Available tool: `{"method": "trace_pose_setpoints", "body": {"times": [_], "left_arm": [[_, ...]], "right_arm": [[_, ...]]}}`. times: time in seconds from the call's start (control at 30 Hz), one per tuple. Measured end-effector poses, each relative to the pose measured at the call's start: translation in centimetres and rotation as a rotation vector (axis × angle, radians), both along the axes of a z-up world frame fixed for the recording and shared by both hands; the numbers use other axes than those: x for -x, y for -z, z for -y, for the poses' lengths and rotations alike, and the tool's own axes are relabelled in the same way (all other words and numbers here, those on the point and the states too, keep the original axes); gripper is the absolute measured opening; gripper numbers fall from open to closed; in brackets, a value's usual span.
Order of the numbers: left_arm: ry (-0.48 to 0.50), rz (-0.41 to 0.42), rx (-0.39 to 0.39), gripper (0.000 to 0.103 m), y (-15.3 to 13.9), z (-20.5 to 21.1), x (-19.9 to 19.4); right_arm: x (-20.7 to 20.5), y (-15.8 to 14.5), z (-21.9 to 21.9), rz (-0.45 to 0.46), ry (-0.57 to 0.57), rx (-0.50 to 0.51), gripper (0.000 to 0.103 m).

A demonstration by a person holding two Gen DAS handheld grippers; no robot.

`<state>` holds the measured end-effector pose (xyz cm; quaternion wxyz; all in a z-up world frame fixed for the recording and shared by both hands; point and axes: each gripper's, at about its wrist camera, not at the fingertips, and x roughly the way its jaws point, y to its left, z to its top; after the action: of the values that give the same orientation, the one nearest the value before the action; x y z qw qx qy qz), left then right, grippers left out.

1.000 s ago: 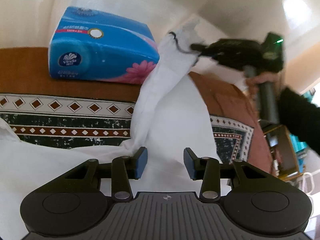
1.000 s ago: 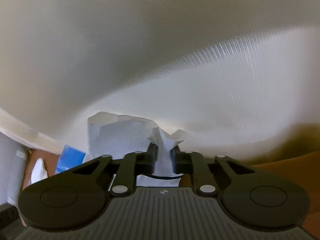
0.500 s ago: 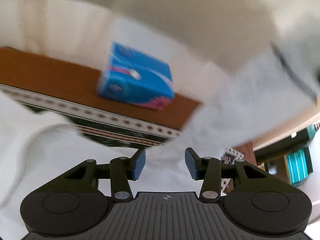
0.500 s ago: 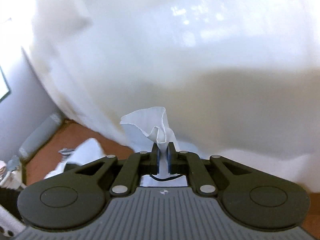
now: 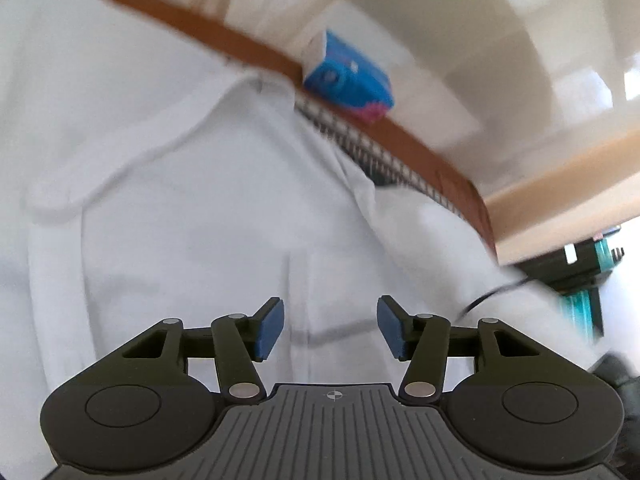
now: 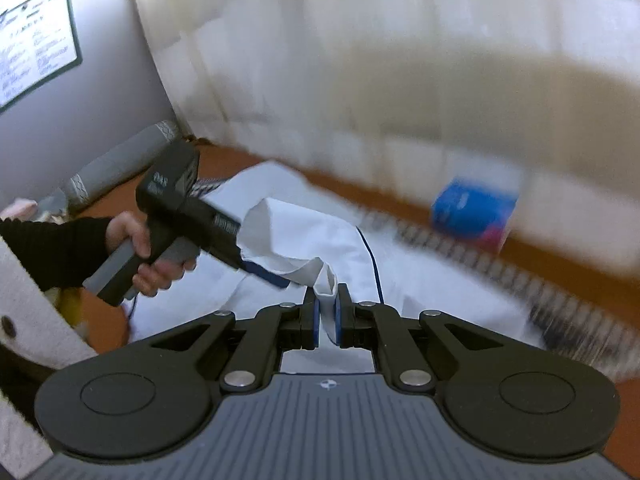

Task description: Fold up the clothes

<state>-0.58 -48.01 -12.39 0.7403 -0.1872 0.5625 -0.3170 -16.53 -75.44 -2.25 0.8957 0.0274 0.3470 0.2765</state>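
Left view: mounted on the left gripper (image 5: 330,330), looking forward and down along the fingers, close above the white shirt (image 5: 192,184), toward the wall. Tilted, so the brown edge runs slanted.

Right view: mounted on the right gripper (image 6: 327,312), also looking forward and down, a bit farther back, with the left gripper (image 6: 256,268) and hand (image 6: 140,252) seen from the side.

Shared by both: the shirt (image 6: 304,236), the blue box (image 5: 347,81) (image 6: 472,210), the wall behind.

tissue pack (image 6: 472,210): blue, print way too blurred to read | wall poster (image 6: 34,32): rows of dark writing, can't make it out | left gripper (image 6: 276,280) body: white markings, illegible | so nothing readable tbh
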Motion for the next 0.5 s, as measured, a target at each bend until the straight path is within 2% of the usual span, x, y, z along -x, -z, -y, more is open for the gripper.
{"method": "trace_pose_setpoints", "body": {"times": [0.17, 0.27, 0.33, 0.4, 0.47, 0.5], "left_arm": [[0.075, -0.012, -0.027, 0.068, 1.4, 0.9, 2.4], [0.127, 0.0, -0.039, 0.07, 1.6, 1.8, 3.2], [0.155, 0.015, -0.043, 0.071, 1.5, 2.3, 3.7], [0.184, 0.033, -0.053, 0.073, 1.4, 2.9, 4.0], [0.208, 0.045, -0.066, 0.074, 1.5, 3.3, 4.2], [0.218, 0.048, -0.073, 0.074, 1.5, 3.4, 4.3]], "right_arm": [[5.0, 5.5, -1.4, -0.111, 0.081, 0.073, 0.01], [4.1, 8.5, -2.5, -0.176, 0.074, 0.139, 0.02], [6.2, 8.6, -2.8, -0.203, 0.026, 0.181, 0.046], [7.4, 7.8, -2.4, -0.217, -0.005, 0.178, 0.048], [7.6, 6.8, -1.3, -0.219, 0.045, 0.116, 0.049], [7.8, 6.6, -0.7, -0.225, 0.087, 0.067, 0.054]]}}
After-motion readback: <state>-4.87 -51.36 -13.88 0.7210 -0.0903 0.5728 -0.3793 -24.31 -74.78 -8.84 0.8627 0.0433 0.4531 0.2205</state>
